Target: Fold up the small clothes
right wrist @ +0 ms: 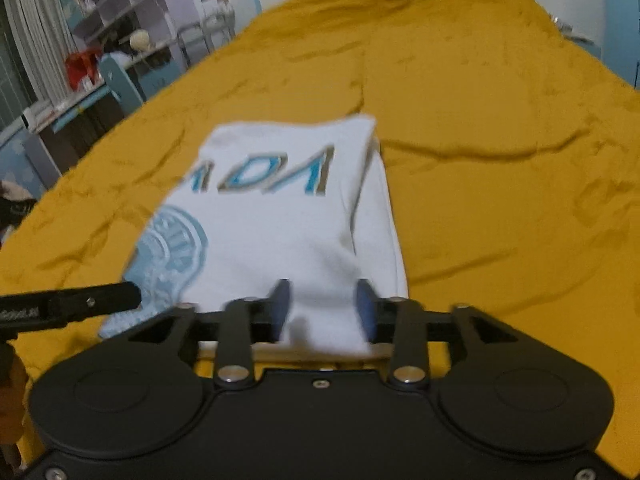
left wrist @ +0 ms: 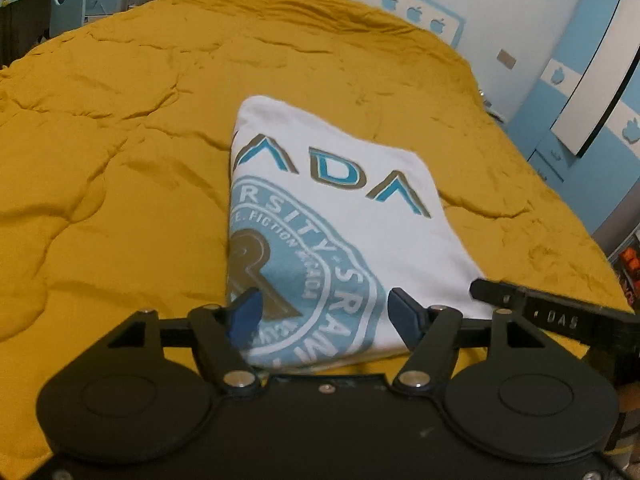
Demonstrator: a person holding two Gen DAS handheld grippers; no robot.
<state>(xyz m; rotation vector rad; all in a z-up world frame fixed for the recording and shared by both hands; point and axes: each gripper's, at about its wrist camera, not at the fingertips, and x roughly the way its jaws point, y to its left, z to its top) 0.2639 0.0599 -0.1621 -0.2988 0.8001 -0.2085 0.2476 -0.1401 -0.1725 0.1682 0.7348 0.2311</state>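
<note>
A white T-shirt lies folded into a neat rectangle on a bed covered with a mustard-yellow quilt. Its printed side faces up: large blue and tan letters run across the far half, and a round light-blue seal fills the near left part.

The left claw sits at the near edge of the T-shirt, pointing down along it. Its two blue fingers stand wide apart over the seal print, with the cloth flat beneath the gap. The pads do not press on the fabric and nothing is gripped.

In the right wrist view the right claw is at the near right corner of the same T-shirt. Its blue fingers are partly apart, and a low hump of white cloth shows between them. The picture is blurred there, but the pads appear to stand clear of the fabric on both sides, so the claw has hold of nothing.

The two claws are side by side along the near edge: the right one's black finger reaches into the left view at the T-shirt's right corner, and the left one's shows at the left of the right view, over the seal.

Shelves and blue-and-white cupboards stand around the bed.
</note>
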